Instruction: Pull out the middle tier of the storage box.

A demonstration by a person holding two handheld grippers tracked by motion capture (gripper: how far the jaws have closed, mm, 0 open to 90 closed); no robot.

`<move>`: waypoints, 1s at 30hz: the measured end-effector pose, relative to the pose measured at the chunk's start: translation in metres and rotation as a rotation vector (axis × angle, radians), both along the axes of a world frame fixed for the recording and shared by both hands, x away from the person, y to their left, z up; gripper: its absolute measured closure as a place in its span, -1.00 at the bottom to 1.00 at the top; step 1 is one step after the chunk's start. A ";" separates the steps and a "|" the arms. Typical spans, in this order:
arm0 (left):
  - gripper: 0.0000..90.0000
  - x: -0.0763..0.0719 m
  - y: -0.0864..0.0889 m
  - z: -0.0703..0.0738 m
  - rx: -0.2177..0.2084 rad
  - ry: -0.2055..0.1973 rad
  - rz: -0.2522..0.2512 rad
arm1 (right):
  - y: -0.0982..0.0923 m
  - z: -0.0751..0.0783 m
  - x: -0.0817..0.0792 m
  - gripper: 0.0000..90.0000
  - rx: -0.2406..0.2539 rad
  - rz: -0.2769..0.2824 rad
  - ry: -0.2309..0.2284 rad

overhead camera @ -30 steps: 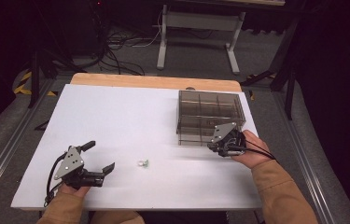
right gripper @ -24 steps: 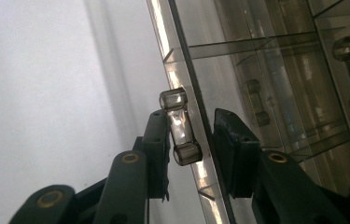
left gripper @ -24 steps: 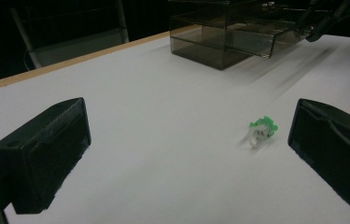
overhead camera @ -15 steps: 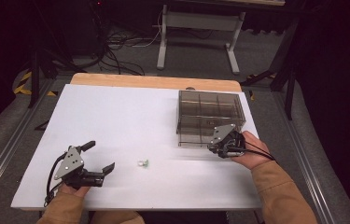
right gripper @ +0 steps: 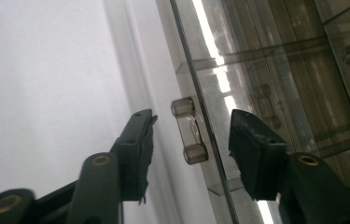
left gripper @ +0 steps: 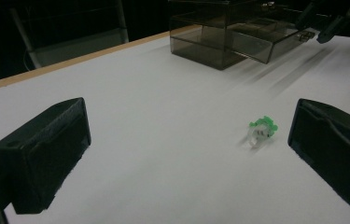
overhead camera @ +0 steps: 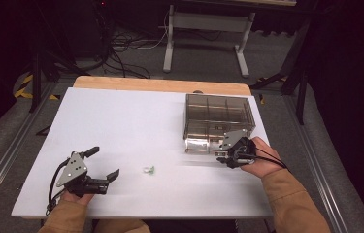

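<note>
On the near left of the white bench (overhead camera: 121, 116), the left gripper (overhead camera: 103, 164) lies low in the person's left hand (overhead camera: 75, 196), pointing to the right. Its two black fingers (left gripper: 46, 154) are spread wide, with nothing between them. In the left gripper view, they frame a bare stretch of bench top and a small object off toward the right finger.

That small clear piece with a green top (overhead camera: 148, 170) sits on the bench just right of the left gripper's fingers, apart from both of them. In the left gripper view, the piece (left gripper: 261, 130) lies tilted on its side, the green part uppermost.

Farther right stands a smoky see-through drawer box (overhead camera: 218, 114) at the far right of the bench, with dividers visible inside. Its lower drawer (overhead camera: 201, 144) juts out toward the person.

At the front right corner of that drawer is the right gripper (overhead camera: 225, 156), held in the person's right hand (overhead camera: 262, 160). In the right gripper view, its fingers (right gripper: 137, 149) are apart at a moderate width, one on each side of the small clear drawer handle (right gripper: 190, 130). They do not touch the handle; the right finger (right gripper: 256, 154) sits over the drawer's front panel.
</note>
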State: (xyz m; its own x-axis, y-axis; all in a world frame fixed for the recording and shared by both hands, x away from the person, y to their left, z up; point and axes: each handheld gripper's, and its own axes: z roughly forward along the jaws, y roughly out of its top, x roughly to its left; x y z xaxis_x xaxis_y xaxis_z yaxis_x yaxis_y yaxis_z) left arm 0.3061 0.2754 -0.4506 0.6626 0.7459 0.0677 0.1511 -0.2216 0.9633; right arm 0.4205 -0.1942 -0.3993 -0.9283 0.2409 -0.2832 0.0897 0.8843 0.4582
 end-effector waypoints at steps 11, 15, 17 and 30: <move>-1.00 0.000 0.000 0.000 0.003 -0.001 0.001 | 0.003 0.014 -0.010 -0.52 0.098 -0.005 -0.032; -1.00 0.000 0.000 0.000 0.002 -0.001 0.002 | 0.004 0.019 -0.012 -0.72 0.165 -0.026 -0.030; -1.00 0.000 0.000 0.000 0.002 -0.001 0.002 | 0.006 0.022 -0.015 -0.80 0.209 -0.032 -0.026; -1.00 0.000 0.000 0.000 0.000 -0.002 0.000 | 0.020 0.029 -0.027 -0.99 0.284 -0.033 -0.051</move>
State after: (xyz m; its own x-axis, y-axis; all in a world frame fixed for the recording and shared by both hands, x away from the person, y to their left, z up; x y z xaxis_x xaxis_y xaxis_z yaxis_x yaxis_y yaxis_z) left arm 0.3059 0.2753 -0.4506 0.6626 0.7458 0.0693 0.1492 -0.2221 0.9635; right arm 0.3931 -0.1738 -0.3707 -0.9051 0.3466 -0.2463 0.0865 0.7173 0.6914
